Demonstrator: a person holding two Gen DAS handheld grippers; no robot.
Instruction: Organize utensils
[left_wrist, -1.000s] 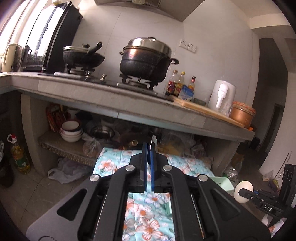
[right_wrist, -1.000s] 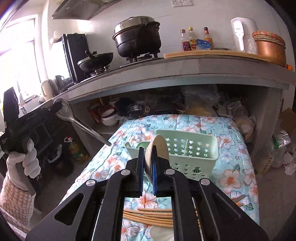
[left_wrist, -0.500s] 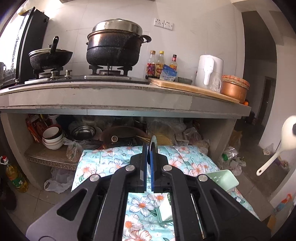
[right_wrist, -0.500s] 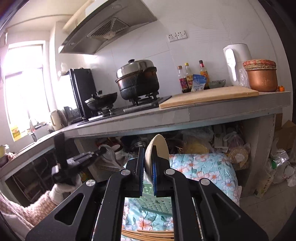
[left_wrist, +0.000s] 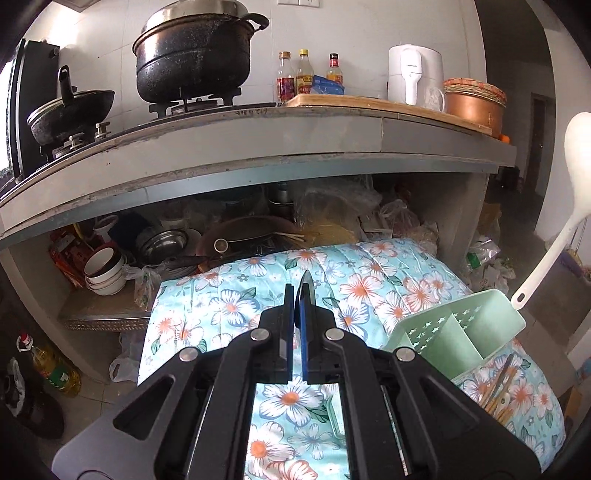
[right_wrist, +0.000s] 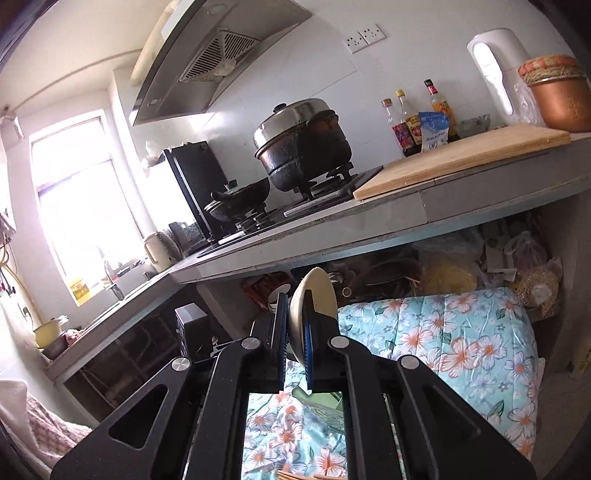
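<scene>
Over on the left wrist view, the left gripper (left_wrist: 295, 306) has its fingers clamped on a thin metal utensil (left_wrist: 307, 290), seen edge-on so only a dark pointed sliver pokes up above the pads; what kind of utensil it is can't be told from here. It hangs above the floral-cloth table (left_wrist: 369, 280). Near the right edge of that table sits a pale green utensil caddy (left_wrist: 476, 332) with star cutouts and a divider, tilted in view. Just beside it, toward the near right corner, lie some wooden chopsticks (left_wrist: 498, 391). At the far right a white rice paddle (left_wrist: 570, 192) hangs in the air, handle end down just above the caddy's rim. Behind the table: a concrete counter (left_wrist: 258, 155) with a big black pot (left_wrist: 195, 55) on the stove.

Right wrist view next. The right gripper (right_wrist: 295, 332) is closed on the cream-coloured head of that rice paddle (right_wrist: 314, 299), which sticks up between the pads. Through the frame gap below, a bit of the green caddy (right_wrist: 325, 410) and the chopstick tips (right_wrist: 291, 474) show on the floral cloth. Part of the other black gripper (right_wrist: 192, 328) is visible at left, plus a checked sleeve (right_wrist: 44, 428) in the lower left corner.
</scene>
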